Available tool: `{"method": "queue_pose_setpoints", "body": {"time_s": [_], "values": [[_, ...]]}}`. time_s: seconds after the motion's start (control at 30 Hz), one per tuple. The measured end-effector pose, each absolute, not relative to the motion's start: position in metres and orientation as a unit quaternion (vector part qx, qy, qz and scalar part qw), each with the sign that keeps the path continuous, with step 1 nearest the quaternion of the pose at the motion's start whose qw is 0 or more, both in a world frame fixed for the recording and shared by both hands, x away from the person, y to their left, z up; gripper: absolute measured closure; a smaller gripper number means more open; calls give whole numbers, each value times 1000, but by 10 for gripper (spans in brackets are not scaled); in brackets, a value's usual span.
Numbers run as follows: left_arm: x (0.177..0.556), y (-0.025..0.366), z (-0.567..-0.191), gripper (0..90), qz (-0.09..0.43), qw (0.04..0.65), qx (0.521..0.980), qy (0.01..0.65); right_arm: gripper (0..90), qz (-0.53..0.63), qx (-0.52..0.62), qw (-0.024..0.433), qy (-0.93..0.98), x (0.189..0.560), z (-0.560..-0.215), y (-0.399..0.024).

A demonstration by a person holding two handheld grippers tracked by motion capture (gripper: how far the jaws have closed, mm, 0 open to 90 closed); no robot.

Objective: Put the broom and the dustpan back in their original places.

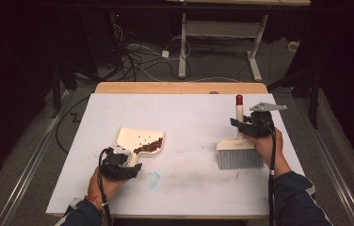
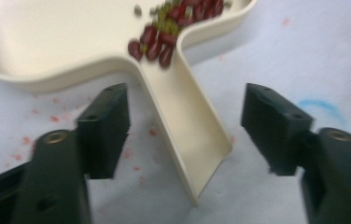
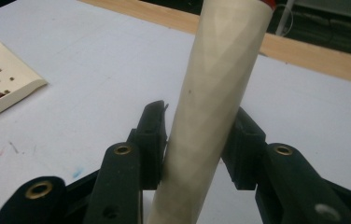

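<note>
The cream dustpan (image 2: 71, 42) with red beans (image 2: 173, 23) is seen on the white table (image 1: 189, 122), its handle between the parted, non-touching left gripper (image 2: 185, 135) jaws, while the brush (image 1: 239, 153) handle, cut off above, is clamped by the right gripper (image 3: 197, 144).

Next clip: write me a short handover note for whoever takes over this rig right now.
Left tongs: open, straddling the dustpan handle without touching it.
Right tongs: shut on the brush handle, brush upright with bristles on the table.
Done: red beans are swept into the dustpan, which rests on the table.
Left: set the brush down, and probably empty the pan.
</note>
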State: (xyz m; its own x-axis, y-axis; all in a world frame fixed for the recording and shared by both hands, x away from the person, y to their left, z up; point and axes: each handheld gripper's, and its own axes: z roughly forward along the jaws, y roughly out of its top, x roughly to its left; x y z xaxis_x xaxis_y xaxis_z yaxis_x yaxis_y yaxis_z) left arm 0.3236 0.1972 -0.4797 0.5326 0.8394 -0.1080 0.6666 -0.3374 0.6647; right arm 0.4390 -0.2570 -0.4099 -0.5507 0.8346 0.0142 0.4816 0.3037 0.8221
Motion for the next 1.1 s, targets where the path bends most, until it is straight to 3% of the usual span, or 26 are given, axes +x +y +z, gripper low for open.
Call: {"method": "queue_pose_setpoints", "body": {"time_s": [0.1,0.23,0.63,1.0,1.1], "values": [[313,207,-476,289,162,374,804,433,632,400,444,218,772,447,-417,-258],[306,215,-473,307,194,366,812,411,625,388,459,226,767,453,-423,-257],[291,219,-475,221,204,383,814,387,565,385,457,250,762,458,-432,-251],[295,216,-479,221,207,372,820,383,490,407,444,262,755,452,-429,-249],[295,215,-481,220,208,368,823,379,434,414,439,265,752,451,-427,-248]]}}
